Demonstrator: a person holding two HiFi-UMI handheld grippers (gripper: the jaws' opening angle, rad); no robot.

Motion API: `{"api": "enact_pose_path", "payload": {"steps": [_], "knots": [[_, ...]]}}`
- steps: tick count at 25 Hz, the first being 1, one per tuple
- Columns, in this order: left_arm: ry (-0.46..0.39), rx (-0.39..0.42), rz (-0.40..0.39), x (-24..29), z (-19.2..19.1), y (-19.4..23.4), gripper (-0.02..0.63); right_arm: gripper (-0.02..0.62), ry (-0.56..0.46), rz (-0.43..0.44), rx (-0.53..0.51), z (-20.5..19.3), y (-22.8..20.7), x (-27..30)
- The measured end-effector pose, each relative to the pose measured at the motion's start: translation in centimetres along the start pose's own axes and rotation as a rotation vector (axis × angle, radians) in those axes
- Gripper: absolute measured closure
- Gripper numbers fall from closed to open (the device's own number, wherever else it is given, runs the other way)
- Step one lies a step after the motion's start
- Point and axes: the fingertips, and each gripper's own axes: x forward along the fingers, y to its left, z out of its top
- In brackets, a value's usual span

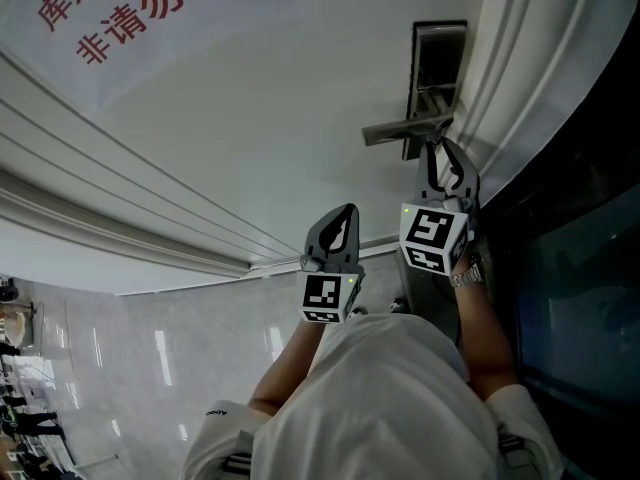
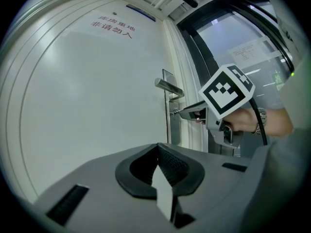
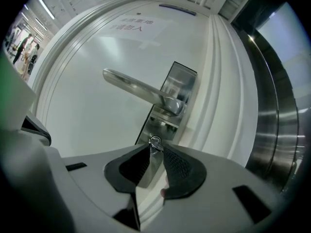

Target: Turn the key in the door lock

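Note:
A white door carries a steel lock plate with a lever handle. In the right gripper view the handle sticks out to the left, and a small silver key sits in the keyhole just below it. My right gripper has its fingertips closed on the key's head, pointing nearly level at the plate. From the left gripper view it reaches the lock under the handle. My left gripper hangs back left of the lock, shut and holding nothing.
A ribbed white door frame and a dark glass panel stand close on the right of the lock. A sign with red lettering is stuck higher on the door. Glossy marble floor lies below.

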Motion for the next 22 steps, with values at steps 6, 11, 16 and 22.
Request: {"api": "enact_pose_path", "payload": {"steps": [6,11,16,22], "knots": [[0.004,-0.002,0.017,0.1,-0.2,0.5,0.598,0.592,-0.057,0.081,0.144,-0.3,0.8,-1.9],[0.007,-0.001,0.025,0.0,-0.3,0.5,0.598,0.592,-0.074,0.206,0.319,-1.5,1.9,-3.0],[0.013,-0.006,0.050,-0.6,-0.5,1.0,0.598,0.594,-0.068,0.311,0.484,-2.6,3.3,-4.5],[0.020,-0.016,0.093,-1.8,-0.9,1.9,0.598,0.594,-0.062,0.355,0.511,-3.5,4.9,-6.0]]}}
